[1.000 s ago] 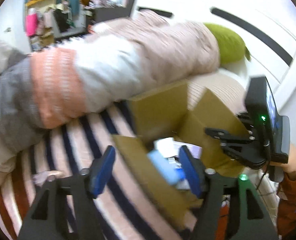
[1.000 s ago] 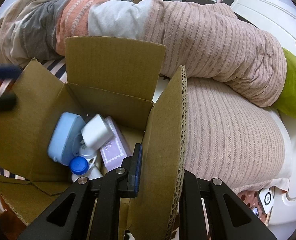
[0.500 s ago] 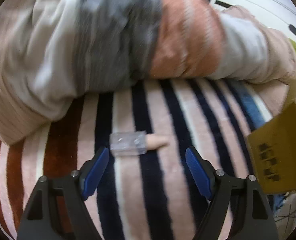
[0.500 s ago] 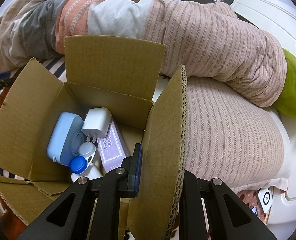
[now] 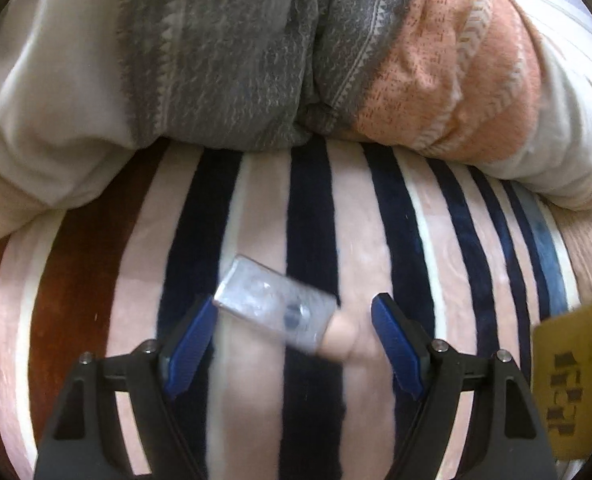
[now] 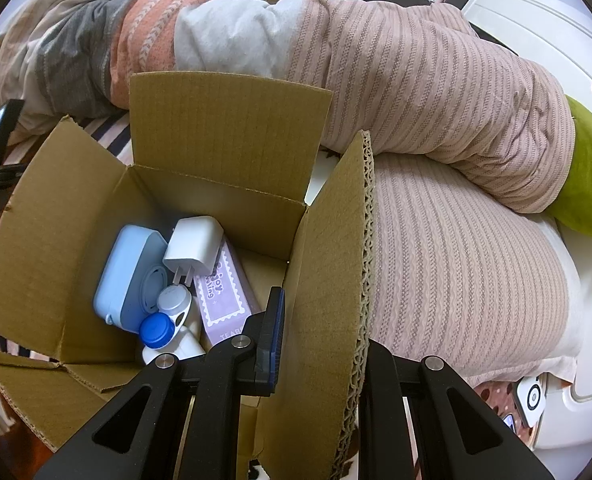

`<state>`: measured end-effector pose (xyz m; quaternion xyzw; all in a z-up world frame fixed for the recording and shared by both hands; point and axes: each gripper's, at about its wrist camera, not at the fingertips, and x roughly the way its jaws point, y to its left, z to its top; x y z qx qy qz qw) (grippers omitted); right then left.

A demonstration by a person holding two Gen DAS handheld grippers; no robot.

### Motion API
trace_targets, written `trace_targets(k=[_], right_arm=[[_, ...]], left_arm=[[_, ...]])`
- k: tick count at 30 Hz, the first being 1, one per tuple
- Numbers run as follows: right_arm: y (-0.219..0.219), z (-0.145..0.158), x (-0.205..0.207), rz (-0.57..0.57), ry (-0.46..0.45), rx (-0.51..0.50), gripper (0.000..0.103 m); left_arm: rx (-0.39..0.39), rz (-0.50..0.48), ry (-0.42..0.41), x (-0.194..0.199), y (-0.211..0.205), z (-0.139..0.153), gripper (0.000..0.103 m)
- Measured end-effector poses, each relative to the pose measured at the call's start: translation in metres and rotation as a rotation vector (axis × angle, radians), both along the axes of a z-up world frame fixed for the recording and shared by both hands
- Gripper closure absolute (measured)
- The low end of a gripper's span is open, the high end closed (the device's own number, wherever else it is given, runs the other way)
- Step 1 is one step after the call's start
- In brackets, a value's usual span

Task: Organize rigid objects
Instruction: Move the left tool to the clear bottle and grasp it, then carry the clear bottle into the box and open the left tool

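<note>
The left gripper point(image 5: 292, 338), jaws closing, straddles a clear-capped tube point(image 5: 282, 308) lying on the striped blanket point(image 5: 379, 216); next comes pinching it. The right gripper point(image 6: 319, 344) clamps the cardboard box point(image 6: 224, 152) flap.

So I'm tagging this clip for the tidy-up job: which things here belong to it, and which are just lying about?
Part of the job:
- clear-capped item on the striped blanket, between the closing left gripper pads, not yet pressed
- cardboard box, flap clamped by right gripper
- white charger, blue case, purple box inside

Lying about:
- bundled bedding
- green cushion
</note>
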<state>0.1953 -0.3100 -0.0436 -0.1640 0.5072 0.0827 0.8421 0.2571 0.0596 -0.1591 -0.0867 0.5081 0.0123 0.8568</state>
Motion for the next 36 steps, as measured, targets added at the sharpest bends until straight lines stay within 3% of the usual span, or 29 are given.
trace_targets(k=[1, 2, 3, 8, 14, 20, 26, 32, 36], right_arm=[[0.0, 0.0, 0.0, 0.0, 0.001, 0.0, 0.092], [0.0, 0.0, 0.0, 0.0, 0.002, 0.001, 0.092], [0.0, 0.0, 0.0, 0.001, 0.003, 0.001, 0.092], [-0.001, 0.0, 0.001, 0.002, 0.001, 0.004, 0.092], [-0.001, 0.001, -0.001, 0.003, -0.003, 0.005, 0.092], [0.0, 0.001, -0.002, 0.004, -0.003, 0.002, 0.092], [-0.001, 0.002, -0.003, 0.003, -0.004, 0.002, 0.092], [-0.001, 0.002, -0.002, 0.003, -0.005, 0.002, 0.092], [-0.001, 0.003, -0.002, 0.004, -0.006, 0.002, 0.092]], left_arm=[[0.012, 0.002, -0.004, 0.002, -0.003, 0.0, 0.036], [0.024, 0.001, -0.002, 0.004, -0.005, -0.001, 0.051], [0.023, -0.014, 0.005, 0.005, -0.008, -0.003, 0.053], [0.081, -0.138, -0.019, -0.008, -0.039, -0.003, 0.053], [0.036, -0.41, -0.042, -0.043, -0.078, -0.001, 0.053], [0.016, -0.468, -0.074, -0.07, -0.101, 0.014, 0.053], [0.022, -0.485, -0.171, -0.087, -0.101, 0.072, 0.053], [-0.005, -0.5, -0.297, -0.097, -0.092, 0.152, 0.053], [-0.054, -0.56, -0.358, -0.113, -0.117, 0.195, 0.053]])
